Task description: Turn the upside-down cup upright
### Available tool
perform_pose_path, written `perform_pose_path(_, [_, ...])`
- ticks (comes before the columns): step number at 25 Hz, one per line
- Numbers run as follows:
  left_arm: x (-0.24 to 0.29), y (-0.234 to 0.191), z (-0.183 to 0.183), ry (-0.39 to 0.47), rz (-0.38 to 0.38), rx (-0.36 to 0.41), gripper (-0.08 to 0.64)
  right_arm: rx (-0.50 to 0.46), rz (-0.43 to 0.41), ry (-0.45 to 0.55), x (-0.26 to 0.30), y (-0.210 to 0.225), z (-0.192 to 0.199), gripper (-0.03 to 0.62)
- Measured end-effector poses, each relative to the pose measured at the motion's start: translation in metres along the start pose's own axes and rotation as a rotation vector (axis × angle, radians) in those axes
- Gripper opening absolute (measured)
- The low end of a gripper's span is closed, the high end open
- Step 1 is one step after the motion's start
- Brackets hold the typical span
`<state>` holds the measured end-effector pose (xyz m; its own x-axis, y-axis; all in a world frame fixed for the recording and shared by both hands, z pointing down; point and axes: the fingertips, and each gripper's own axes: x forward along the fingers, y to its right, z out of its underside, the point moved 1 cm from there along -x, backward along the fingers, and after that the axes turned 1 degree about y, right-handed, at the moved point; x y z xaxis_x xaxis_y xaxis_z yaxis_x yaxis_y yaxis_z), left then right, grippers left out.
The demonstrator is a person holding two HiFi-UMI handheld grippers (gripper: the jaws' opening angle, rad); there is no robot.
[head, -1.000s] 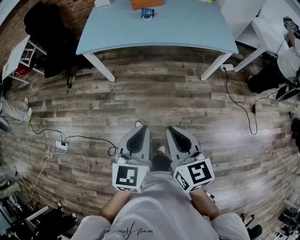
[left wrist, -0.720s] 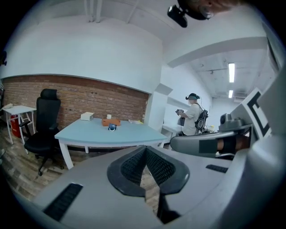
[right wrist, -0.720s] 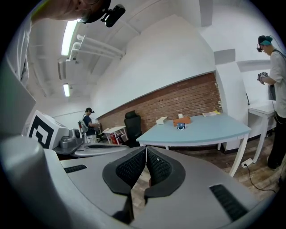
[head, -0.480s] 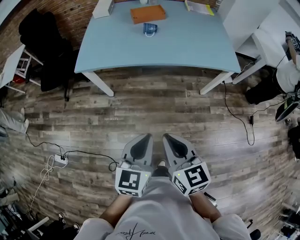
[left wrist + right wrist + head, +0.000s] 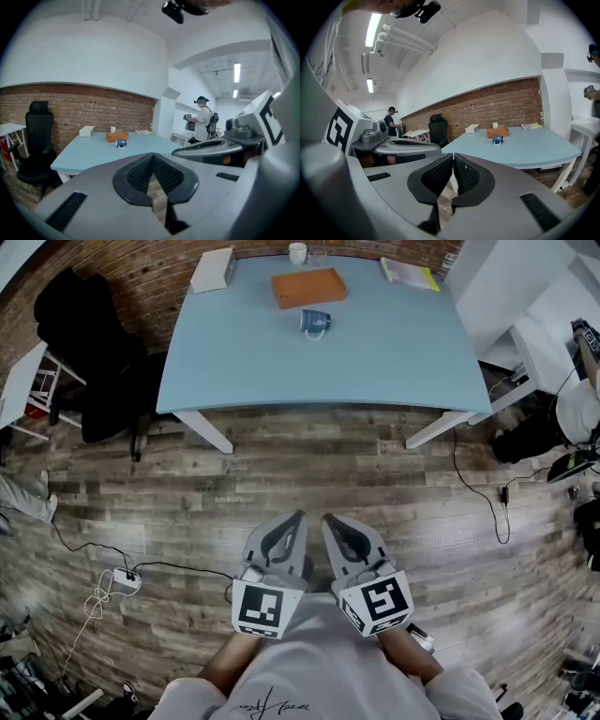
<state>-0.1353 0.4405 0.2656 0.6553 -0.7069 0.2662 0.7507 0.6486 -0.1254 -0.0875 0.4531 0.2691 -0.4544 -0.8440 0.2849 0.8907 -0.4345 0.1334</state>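
Observation:
A blue cup (image 5: 315,322) stands mouth-down on the light blue table (image 5: 244,362), far ahead of me; its handle points toward the table's front edge. It also shows small in the left gripper view as the blue cup (image 5: 121,143) and in the right gripper view as the blue cup (image 5: 497,139). My left gripper (image 5: 296,517) and right gripper (image 5: 328,519) hang side by side over the wooden floor, well short of the table. Both are shut with nothing between the jaws.
An orange box (image 5: 308,286), a white box (image 5: 213,269), a white cup (image 5: 297,252) and a booklet (image 5: 410,274) lie on the table's far part. A black office chair (image 5: 89,343) stands at its left. Cables and a power strip (image 5: 124,579) lie on the floor. A person (image 5: 203,123) stands at the right.
The view has advanced toward the table, so more of its top and the objects at its back now show. Both grippers stay shut and side by side.

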Motion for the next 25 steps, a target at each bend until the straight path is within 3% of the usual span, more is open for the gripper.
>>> perform_pose_path(8, [0.009, -0.031, -0.013, 0.034, 0.064, -0.055, 0.009, -0.008, 0.037, 0.019, 0.027, 0.003, -0.016, 0.023])
perform_pose_path(25, [0.064, -0.085, -0.032, 0.039, 0.063, -0.023, 0.009, 0.007, 0.018, 0.052, 0.093, 0.041, -0.047, 0.023])
